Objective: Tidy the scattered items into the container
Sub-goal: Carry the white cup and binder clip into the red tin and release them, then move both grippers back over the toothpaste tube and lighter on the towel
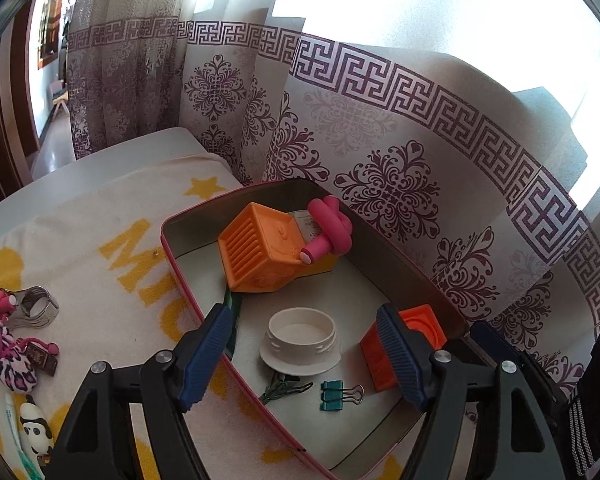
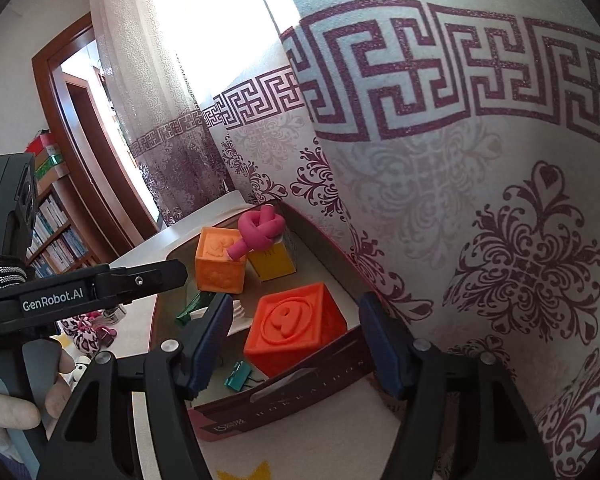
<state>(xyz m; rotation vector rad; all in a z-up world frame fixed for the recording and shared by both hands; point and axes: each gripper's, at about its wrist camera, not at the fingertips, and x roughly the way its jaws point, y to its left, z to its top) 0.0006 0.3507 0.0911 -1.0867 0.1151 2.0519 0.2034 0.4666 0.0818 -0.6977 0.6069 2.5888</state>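
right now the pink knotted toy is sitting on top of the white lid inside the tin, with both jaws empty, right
Not quite. The pink knotted toy rests on the light orange cube at the far end of the tin, not on the white lid, which lies bare on the tin floor. The left wrist view shows it. Both jaws are empty.

One tin container (image 1: 172,240), pink-rimmed, and inside it three embossed blocks: a light orange block (image 1: 260,252), a deeper orange block (image 2: 296,328) with a numeral on its face, and a yellow block (image 2: 270,266) half hidden behind. One knotted pink foam roller (image 1: 332,228) sits on top. One white screw lid (image 1: 300,338), one teal binder clip (image 1: 334,396), one green clothes peg (image 1: 284,388). Out on the blanket (image 1: 100,208): one leopard-print pouch (image 1: 4,352), one metal clamp (image 1: 34,306), one panda figure (image 1: 36,428), one small tube (image 1: 14,420).
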